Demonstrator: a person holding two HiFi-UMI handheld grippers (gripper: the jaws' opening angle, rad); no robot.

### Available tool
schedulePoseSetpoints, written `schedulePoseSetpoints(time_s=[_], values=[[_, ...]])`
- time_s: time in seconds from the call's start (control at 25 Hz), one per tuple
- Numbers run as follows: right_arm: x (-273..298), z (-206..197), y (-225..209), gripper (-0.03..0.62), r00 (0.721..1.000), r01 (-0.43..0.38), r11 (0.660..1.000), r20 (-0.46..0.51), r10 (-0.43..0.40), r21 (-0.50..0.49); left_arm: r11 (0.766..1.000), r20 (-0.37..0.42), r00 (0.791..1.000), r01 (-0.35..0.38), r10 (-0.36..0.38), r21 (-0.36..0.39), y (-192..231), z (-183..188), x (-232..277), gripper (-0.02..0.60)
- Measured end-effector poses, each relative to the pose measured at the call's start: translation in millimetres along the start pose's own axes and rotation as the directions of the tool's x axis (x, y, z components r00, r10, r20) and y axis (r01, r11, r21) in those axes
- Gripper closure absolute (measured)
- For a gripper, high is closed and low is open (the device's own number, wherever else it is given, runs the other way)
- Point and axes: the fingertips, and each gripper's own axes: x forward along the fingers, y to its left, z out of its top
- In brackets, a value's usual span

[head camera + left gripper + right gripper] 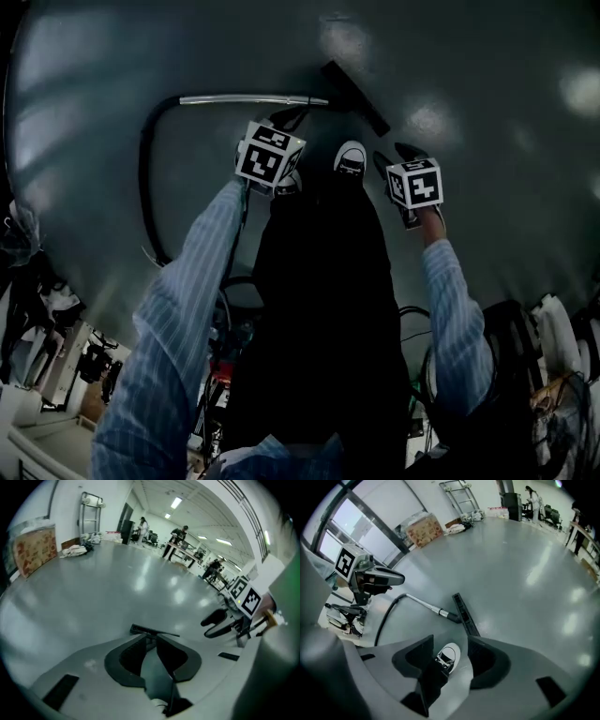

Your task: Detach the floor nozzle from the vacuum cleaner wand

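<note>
The silver vacuum wand [253,98] lies on the grey floor, joined at its right end to the black floor nozzle [356,97]; a black hose [145,178] curves off its left end. My left gripper [286,122] hangs just short of the wand's nozzle end, jaws nearly together with nothing between them. In the left gripper view the nozzle [154,631] shows right beyond its tips [152,639]. My right gripper [398,157] is to the right, open and empty. Its own view shows the wand [424,603] and nozzle [465,613] ahead of the spread jaws [450,644].
The person's white shoe [350,157] stands between the two grippers, close to the nozzle. A cardboard box [424,530] and a trolley [461,496] stand by the far wall. People work at tables [180,550] across the room. Cables and gear [94,366] crowd the floor behind the person.
</note>
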Motion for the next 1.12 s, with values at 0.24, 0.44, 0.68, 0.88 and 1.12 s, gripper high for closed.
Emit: schedulePoseSetpoints(time_s=[0.24,0.44,0.68,0.88,1.12], values=[[92.3,-4.6,-49.2,0.364,0.999,0.039,0.995,-0.011,-0.04,-0.091,0.919,-0.257,0.966,0.109,-0.009,0.38,41.5,-70.5,114.2,0.436],[126.9,-2.6,-72.9,0.356,0.994,0.099,0.981,-0.03,-0.105,-0.169,0.821,-0.367,0.928,0.159,0.065,0.548,61.0,-105.2,161.4,0.431],[166.3,3.1,-83.3,0.356,0.986,0.155,0.958,-0.027,-0.167,-0.242,0.739,-0.412,0.905,0.204,0.108,0.642,67.4,-131.0,200.6,0.427],[195.2,3.4,-84.4,0.358,0.979,0.163,0.931,-0.063,-0.193,-0.327,0.632,-0.452,0.872,0.245,0.188,0.735,78.5,-149.3,223.5,0.423],[193.9,1.5,-85.0,0.367,0.976,0.163,0.923,-0.078,-0.202,-0.349,0.649,-0.442,0.882,0.24,0.165,0.722,78.5,-149.8,224.2,0.423]])
